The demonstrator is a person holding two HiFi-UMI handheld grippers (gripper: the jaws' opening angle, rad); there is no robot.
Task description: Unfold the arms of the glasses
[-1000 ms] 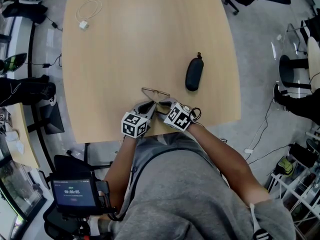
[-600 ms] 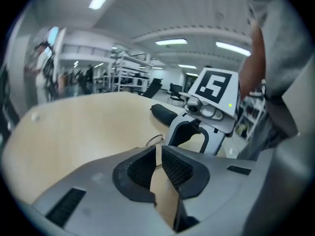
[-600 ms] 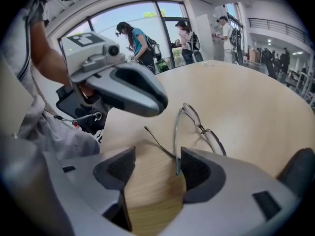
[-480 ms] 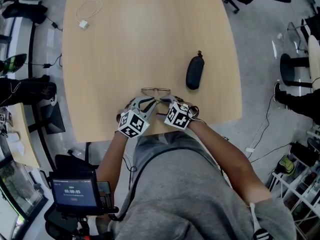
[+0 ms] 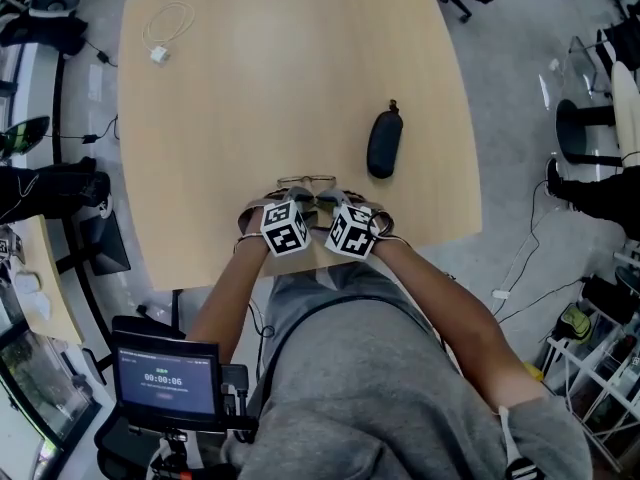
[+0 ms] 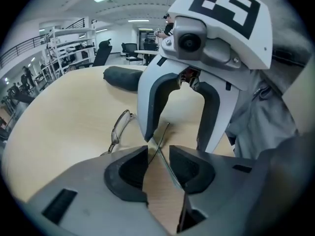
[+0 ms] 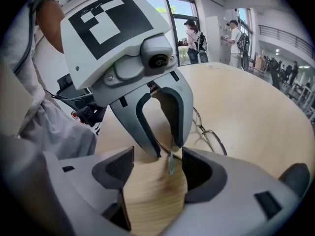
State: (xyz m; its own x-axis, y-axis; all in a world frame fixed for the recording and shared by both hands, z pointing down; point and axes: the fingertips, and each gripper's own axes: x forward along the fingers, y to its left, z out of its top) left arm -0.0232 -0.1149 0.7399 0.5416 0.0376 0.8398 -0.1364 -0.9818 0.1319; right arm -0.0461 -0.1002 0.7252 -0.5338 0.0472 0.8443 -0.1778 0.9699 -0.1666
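The thin metal-framed glasses (image 5: 307, 182) lie on the wooden table (image 5: 250, 88) near its front edge, lenses away from me. Both grippers face each other just behind them. The jaws of my left gripper (image 6: 158, 156) are opening; one thin glasses arm (image 6: 162, 149) crosses the gap and the pads do not press on it. My right gripper (image 7: 157, 163) is opening too, with the greenish tip of a glasses arm (image 7: 171, 167) loose between its jaws. In the head view the left gripper (image 5: 283, 204) and right gripper (image 5: 338, 204) sit side by side.
A dark glasses case (image 5: 383, 146) lies on the table to the right of the glasses. A white cable with a plug (image 5: 165, 33) lies at the far left corner. Chairs, racks and people stand around the table.
My left gripper has rolled and shifted right, closer to the right gripper. The glasses have gone from skewed to square to the table's front edge.
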